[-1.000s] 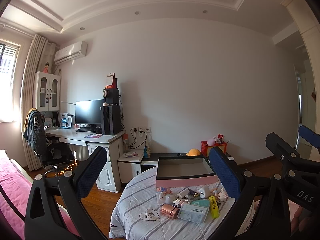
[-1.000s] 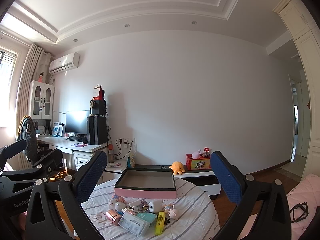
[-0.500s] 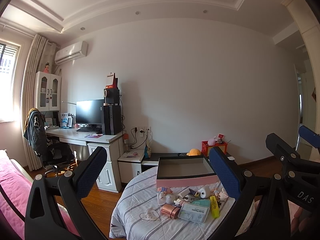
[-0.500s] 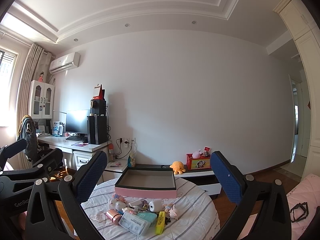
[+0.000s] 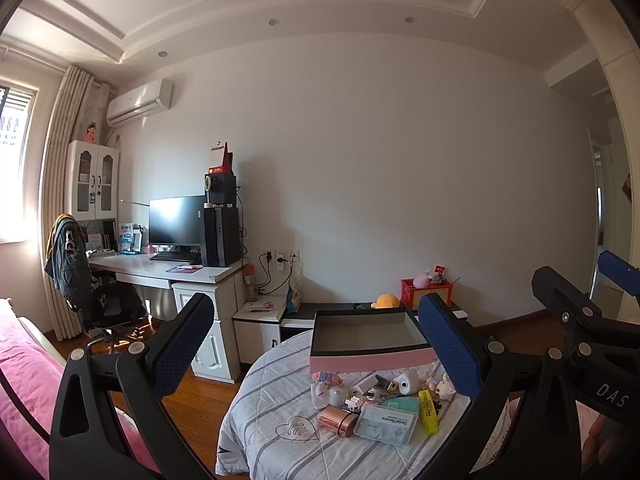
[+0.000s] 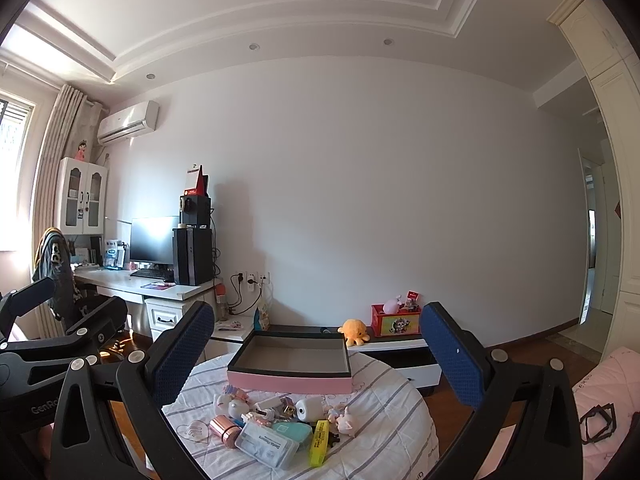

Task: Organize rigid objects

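A pile of small objects lies on a round table [image 5: 264,412] with a striped cloth [image 6: 384,412]: a copper cylinder [image 5: 337,420] [image 6: 224,429], a clear dental floss box [image 5: 386,424] [image 6: 266,444], a yellow highlighter [image 5: 427,411] [image 6: 319,442], a white round gadget [image 5: 405,382] [image 6: 307,409] and little figurines. Behind them sits an empty pink-sided box [image 5: 370,340] [image 6: 290,360]. My left gripper [image 5: 316,344] and right gripper [image 6: 316,352] are both open and empty, held above and short of the table.
A white desk [image 5: 168,272] with monitor, computer tower and a draped chair [image 5: 80,280] stands at the left. A low cabinet [image 6: 400,352] with an orange plush and red box is behind the table. Pink bedding [image 5: 24,380] lies at the left.
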The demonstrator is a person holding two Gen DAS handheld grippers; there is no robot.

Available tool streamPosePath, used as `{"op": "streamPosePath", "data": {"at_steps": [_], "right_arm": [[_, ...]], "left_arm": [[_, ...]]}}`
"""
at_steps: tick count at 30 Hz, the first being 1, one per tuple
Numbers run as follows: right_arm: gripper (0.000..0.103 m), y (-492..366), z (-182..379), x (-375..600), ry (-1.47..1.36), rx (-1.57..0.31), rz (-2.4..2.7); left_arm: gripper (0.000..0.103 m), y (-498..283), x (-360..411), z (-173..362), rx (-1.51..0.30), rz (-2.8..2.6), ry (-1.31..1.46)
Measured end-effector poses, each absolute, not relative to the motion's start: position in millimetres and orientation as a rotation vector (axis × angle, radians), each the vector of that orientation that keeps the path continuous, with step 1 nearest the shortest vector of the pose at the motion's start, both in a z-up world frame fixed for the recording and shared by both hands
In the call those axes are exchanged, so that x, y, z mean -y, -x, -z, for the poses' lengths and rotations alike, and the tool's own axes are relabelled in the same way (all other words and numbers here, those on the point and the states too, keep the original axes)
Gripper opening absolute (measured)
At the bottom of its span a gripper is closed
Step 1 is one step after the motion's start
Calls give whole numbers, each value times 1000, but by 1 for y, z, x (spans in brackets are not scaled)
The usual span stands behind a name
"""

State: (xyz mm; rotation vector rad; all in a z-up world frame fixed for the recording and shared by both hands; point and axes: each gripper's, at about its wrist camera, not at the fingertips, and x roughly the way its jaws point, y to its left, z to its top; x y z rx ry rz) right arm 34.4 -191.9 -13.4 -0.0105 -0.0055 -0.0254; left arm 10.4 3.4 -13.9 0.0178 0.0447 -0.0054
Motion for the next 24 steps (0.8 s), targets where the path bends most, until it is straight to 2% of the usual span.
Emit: {"op": "streamPosePath", "data": {"at_steps": [12,19,24], "right_arm": [[103,-63,33,201,-1,-57,42],[103,-110,75,215,-22,-199,46],[103,-149,119,227,-16,-325,53]], "left_arm": [[103,-48,6,34,-100,27,-43],[103,-96,7,71,-211,45,-52],[103,-139,3,122,-350,53,-91]]}}
